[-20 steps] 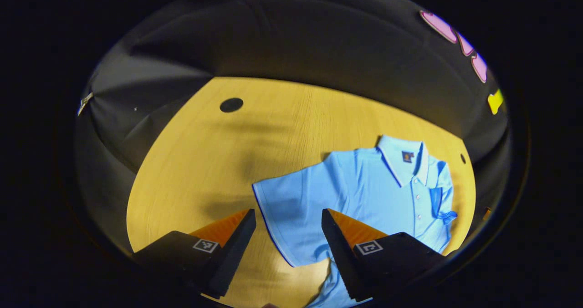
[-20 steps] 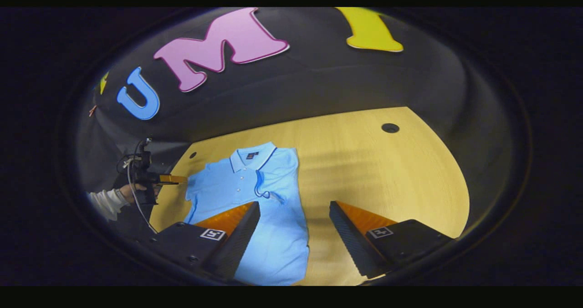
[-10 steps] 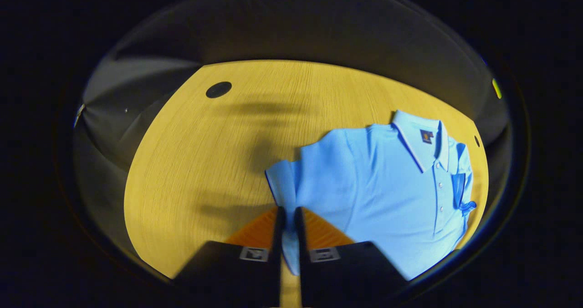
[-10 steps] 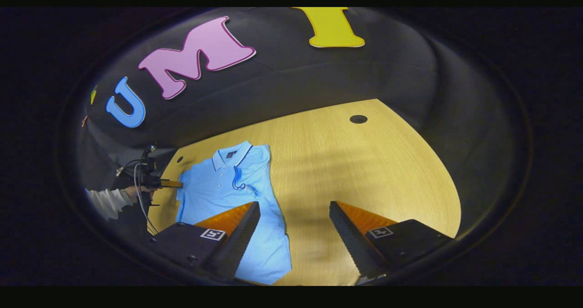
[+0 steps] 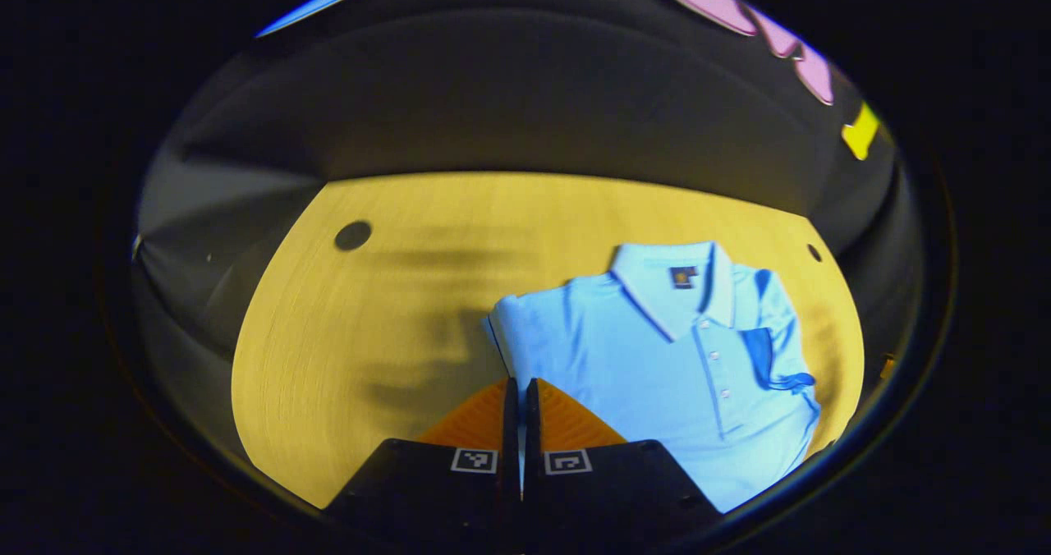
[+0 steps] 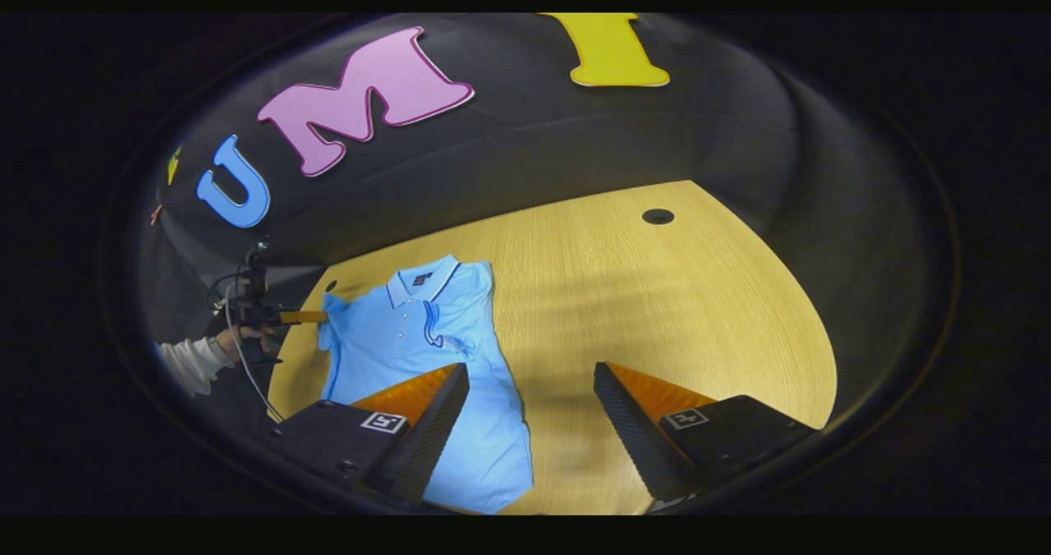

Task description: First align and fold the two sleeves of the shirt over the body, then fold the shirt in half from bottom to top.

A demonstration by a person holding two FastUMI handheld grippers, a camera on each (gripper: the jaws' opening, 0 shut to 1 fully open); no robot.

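Observation:
A light blue polo shirt [image 5: 657,350] lies face up on the wooden table [image 5: 394,309], collar toward the far wall. One sleeve [image 5: 773,358] lies folded over the chest. My left gripper [image 5: 519,387] is shut on the edge of the other sleeve [image 5: 505,325], which is drawn up off the table beside the body. In the right gripper view, the left gripper [image 6: 316,317] pinches that sleeve at the shirt's [image 6: 419,341] left side. My right gripper [image 6: 530,378] stands open above the table, near the shirt's lower right edge, with nothing between its fingers.
A hand in a white sleeve [image 6: 193,362] holds the left gripper, with a cable hanging from it. The table has round holes [image 5: 352,235] [image 6: 658,216] near its far edge. Bare wood [image 6: 657,317] spreads to the right of the shirt. Black cloth walls surround the table.
My left gripper went from open to shut on the sleeve's edge, then drew the sleeve up and in toward the shirt's body. The right gripper stayed open and shifted only slightly.

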